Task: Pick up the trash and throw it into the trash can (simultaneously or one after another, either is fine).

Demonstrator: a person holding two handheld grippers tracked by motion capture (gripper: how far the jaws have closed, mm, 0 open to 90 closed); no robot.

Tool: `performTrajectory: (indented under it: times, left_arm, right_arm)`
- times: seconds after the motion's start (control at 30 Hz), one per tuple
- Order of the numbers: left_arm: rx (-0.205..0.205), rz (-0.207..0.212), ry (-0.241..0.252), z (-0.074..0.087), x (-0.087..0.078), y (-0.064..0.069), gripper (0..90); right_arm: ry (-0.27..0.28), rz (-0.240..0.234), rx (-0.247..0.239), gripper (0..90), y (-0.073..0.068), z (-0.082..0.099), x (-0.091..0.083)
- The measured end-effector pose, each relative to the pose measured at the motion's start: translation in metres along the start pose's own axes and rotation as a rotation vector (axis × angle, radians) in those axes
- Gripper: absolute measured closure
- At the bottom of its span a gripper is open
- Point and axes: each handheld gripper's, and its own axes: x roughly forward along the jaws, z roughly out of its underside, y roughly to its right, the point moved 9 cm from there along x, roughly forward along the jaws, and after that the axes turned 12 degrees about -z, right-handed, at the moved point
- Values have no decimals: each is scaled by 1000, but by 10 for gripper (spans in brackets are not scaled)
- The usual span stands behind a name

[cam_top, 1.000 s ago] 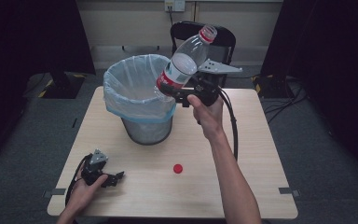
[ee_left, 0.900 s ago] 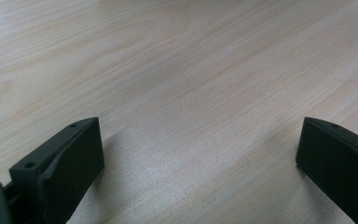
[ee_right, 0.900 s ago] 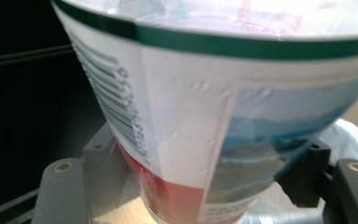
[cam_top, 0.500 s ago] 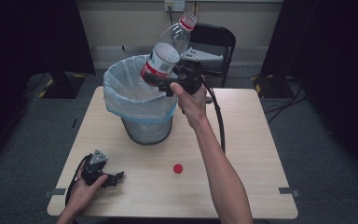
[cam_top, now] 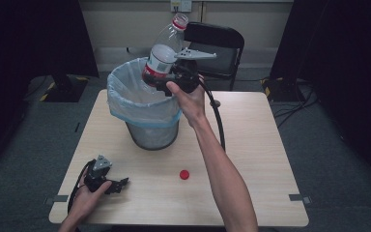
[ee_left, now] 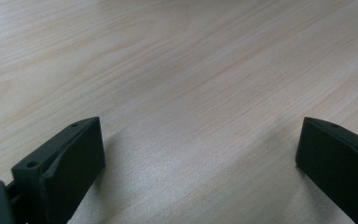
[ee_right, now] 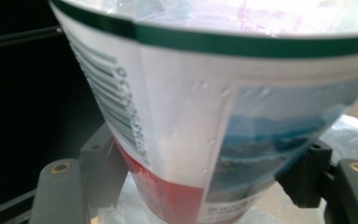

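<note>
Two grippers are at work, and from the high view we see the right gripper [cam_top: 160,81] raised over the waste bin [cam_top: 147,128], its jaws clamped on the lower body of an empty plastic bottle [cam_top: 163,52]. We see the bottle tilted, its red neck ring up and away toward the black chair [cam_top: 222,41], its base hanging above the rim of the blue-tinted bin liner [cam_top: 125,99]. On the table [cam_top: 251,145] a red cap [cam_top: 184,174] lies alone, well apart from the bin. Near the front left edge the left gripper [cam_top: 118,184] rests on the wood in the person's hand.

From the left gripper view we find its jaws spread wide with nothing but bare tabletop [ee_left: 191,70] between them.

From the right gripper view we see the bottle's label [ee_right: 191,140] close up, both black pads pressing its sides, and a patch of the liner [ee_right: 354,135] beyond. These jaws have just been opening slightly, yet the bottle is gripped between them.

We judge that this is the drop step: the bottle is over the bin mouth but not yet released. Next we need the base squarely above the opening, then a full spreading of the jaws so that it falls inside the liner rather than catching the rim.
</note>
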Motion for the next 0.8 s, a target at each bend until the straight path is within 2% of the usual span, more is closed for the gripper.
performTrajectory:
  times: [0.37, 0.6, 0.8]
  left_arm:
    - [-1, 1, 1, 0, 0, 0, 7]
    - [-1, 1, 1, 0, 0, 0, 7]
    - [-1, 1, 2, 0, 0, 0, 8]
  right_arm:
    - [-20, 40, 35, 247, 16, 11, 8]
    - [-30, 44, 36, 238, 18, 15, 12]
    - [-14, 45, 31, 245, 17, 11, 11]
